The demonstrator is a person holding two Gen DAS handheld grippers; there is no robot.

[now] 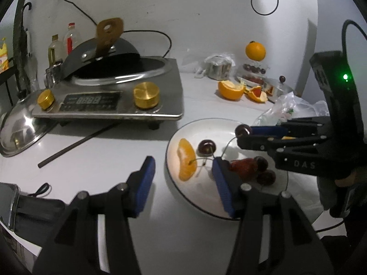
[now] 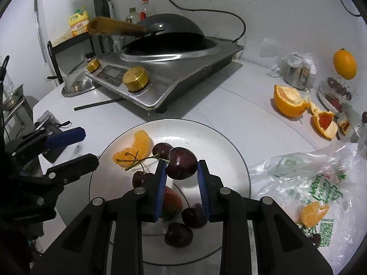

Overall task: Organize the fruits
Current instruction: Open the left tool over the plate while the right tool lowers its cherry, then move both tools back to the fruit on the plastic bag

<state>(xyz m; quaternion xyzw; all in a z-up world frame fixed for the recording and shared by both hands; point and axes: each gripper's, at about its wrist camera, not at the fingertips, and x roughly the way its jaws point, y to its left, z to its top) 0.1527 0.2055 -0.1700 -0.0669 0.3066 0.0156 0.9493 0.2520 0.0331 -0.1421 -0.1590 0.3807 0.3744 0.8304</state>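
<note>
Two tongs: right tongs [image 2: 181, 171] clamp cherry [image 2: 181, 163]; left tongs [image 1: 182, 176] half-open, empty.

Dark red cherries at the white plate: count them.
5 cherries: one held by the right gripper, one beside the orange segment, one left of the strawberry, two nearest the camera.

Dark cherry [image 2: 181, 163] held above plate [image 2: 229, 142]; orange segment [image 2: 135, 149] on it.

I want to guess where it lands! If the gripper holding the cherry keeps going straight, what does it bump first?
Probably the white plate, near the loose cherry beyond the right gripper; depth is unclear.
</note>
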